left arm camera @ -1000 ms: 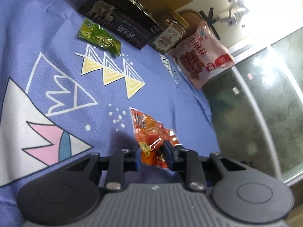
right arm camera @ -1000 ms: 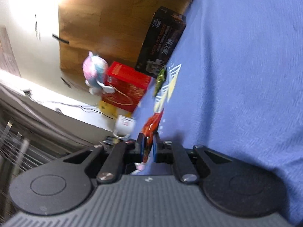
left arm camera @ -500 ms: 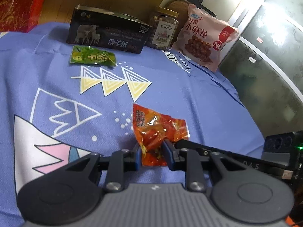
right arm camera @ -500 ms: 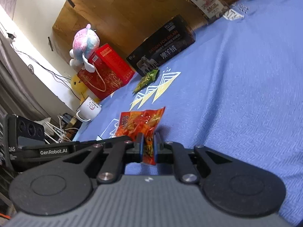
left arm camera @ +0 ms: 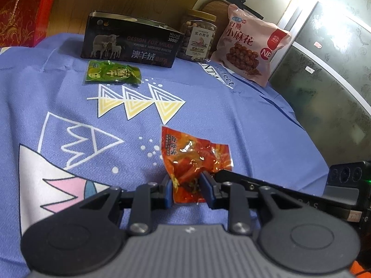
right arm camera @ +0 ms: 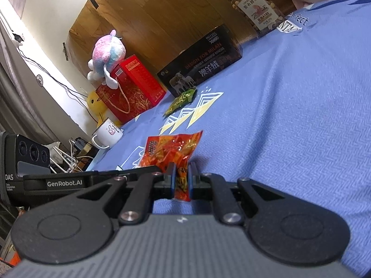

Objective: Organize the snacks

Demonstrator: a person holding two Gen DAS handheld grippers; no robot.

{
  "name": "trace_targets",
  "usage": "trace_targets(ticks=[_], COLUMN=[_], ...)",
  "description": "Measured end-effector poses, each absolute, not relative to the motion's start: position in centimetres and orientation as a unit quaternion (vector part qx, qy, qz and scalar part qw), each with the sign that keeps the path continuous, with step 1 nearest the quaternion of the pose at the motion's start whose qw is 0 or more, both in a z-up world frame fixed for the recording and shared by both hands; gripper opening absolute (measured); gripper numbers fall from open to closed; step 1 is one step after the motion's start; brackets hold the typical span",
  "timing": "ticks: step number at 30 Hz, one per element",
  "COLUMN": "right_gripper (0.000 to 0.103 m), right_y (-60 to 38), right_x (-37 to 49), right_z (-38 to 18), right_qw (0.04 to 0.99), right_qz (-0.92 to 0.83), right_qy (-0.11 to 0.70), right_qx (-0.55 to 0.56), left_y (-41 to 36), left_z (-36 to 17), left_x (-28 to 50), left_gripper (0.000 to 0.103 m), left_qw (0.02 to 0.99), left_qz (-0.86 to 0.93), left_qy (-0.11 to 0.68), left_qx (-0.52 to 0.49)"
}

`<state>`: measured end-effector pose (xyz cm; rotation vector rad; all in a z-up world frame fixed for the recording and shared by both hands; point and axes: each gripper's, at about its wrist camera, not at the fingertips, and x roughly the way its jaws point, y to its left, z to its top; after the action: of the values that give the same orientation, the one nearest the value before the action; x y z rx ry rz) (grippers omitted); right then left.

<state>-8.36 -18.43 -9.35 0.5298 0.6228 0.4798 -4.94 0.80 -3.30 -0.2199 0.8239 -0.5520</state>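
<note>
Black box [left arm camera: 129, 44] printed "DESIGN FOR MILAN", "NO.L102", "3000D", pink snack bag [left arm camera: 250, 46] marked "NB", blue cloth [left arm camera: 228, 78] lettered "fect", left hand-held gripper [right arm camera: 62, 181] labelled "GenRobot.AI" and "DAS", nut jar [right arm camera: 257, 9] label "A180"

A bench under blue printed cloth [left arm camera: 208, 106] carries a crinkled orange-red snack packet [left arm camera: 192, 159] at 6 o'clock, a green foil packet [left arm camera: 112, 75] at 11, and a black sheep-printed box [left arm camera: 129, 46], 1 clear nut jar [left arm camera: 198, 39] and a pink snack bag [left arm camera: 250, 48] along 12 to 1.
</note>
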Motion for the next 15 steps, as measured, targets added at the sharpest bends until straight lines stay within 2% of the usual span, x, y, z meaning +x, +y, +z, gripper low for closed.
trace_targets(ticks=[15], right_gripper=[0.013], right_y=[-18.4], right_x=[-8.39], right_z=[-9.32], right_qw=[0.891], right_qz=[0.231], right_qy=[0.299], right_qx=[0.251], left_y=[0.12], left_z=[-3.06], left_x=[-5.31], left_gripper=[0.028], left_qw=[0.88], left_qz=[-0.252], left_qy=[0.393], left_qx=[-0.088])
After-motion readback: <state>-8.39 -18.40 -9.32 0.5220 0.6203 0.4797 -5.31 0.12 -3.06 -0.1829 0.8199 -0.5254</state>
